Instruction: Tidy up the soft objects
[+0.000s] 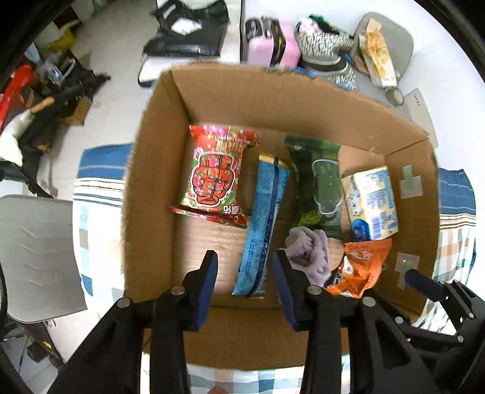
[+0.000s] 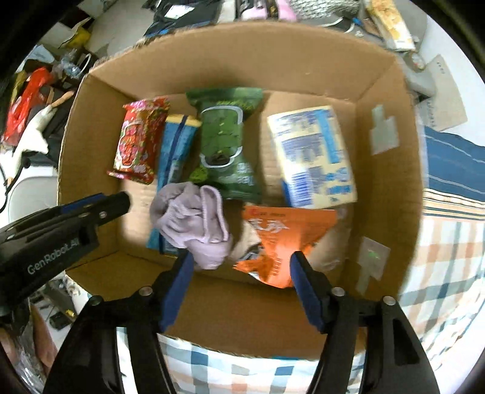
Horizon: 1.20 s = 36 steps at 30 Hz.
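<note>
An open cardboard box [image 1: 272, 100] [image 2: 388, 212] holds soft packets: a red snack bag [image 1: 216, 175] [image 2: 139, 139], a long blue packet [image 1: 263, 224] [image 2: 174, 151], a green bag [image 1: 318, 185] [image 2: 225, 139], a pale blue-and-cream pack [image 1: 371, 203] [image 2: 312, 157], an orange packet [image 1: 362, 263] [image 2: 285, 239] and a crumpled lilac cloth [image 1: 309, 254] [image 2: 194, 224]. My left gripper [image 1: 245, 257] is open and empty above the box's near side, over the blue packet's end. My right gripper [image 2: 241, 257] is open and empty above the near wall, over the cloth and orange packet.
The box sits on a checked bedspread [image 1: 94, 194] [image 2: 448, 248]. Beyond it lie a pink case [image 1: 272, 42], shoes [image 1: 324, 45], a black bag [image 1: 188, 27] and a yellow snack pack [image 1: 377, 54]. A grey chair [image 1: 36, 254] stands left.
</note>
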Tool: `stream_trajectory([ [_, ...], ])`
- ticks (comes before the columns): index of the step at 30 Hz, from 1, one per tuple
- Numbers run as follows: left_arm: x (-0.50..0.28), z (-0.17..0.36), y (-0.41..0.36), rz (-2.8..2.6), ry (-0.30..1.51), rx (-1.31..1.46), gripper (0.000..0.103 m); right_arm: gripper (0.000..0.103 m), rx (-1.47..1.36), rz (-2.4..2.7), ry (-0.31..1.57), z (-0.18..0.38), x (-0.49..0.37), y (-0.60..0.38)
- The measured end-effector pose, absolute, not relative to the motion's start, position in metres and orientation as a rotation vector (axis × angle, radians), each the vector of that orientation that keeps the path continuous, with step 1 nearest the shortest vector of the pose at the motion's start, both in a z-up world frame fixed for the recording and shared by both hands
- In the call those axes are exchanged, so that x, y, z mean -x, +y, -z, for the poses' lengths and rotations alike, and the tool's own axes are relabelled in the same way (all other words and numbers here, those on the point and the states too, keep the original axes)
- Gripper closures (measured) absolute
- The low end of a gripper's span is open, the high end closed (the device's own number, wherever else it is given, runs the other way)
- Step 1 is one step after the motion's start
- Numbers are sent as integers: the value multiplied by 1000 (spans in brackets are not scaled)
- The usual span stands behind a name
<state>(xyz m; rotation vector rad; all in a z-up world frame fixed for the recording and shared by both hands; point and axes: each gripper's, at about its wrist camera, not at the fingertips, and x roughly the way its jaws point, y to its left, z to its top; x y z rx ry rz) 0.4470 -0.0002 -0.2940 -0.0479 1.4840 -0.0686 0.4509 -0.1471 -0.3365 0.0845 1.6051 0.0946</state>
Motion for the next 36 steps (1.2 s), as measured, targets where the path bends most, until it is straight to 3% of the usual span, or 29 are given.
stream_trajectory([
  [3,-437,278,2,60,1429,33,60,31,-71,-59,1573,323,-439,-157],
  [5,-428,266,1,47,1386,9,48,31,-67,-42,1562,317,-427,-161],
  [7,-424,259,1,33,1357,1,27,30,-65,-26,1544,310,-419,-168],
  [9,-417,250,3,24,1335,5,13,22,-68,-17,1529,302,-415,-171],
  [12,-407,241,1,18,1304,10,12,11,-69,1,1499,292,-405,-174],
  [17,-390,223,3,12,1258,24,11,2,-71,11,1457,271,-389,-180],
  [36,-251,88,-5,-35,993,-59,10,2,-85,-27,1180,134,-268,-185],
])
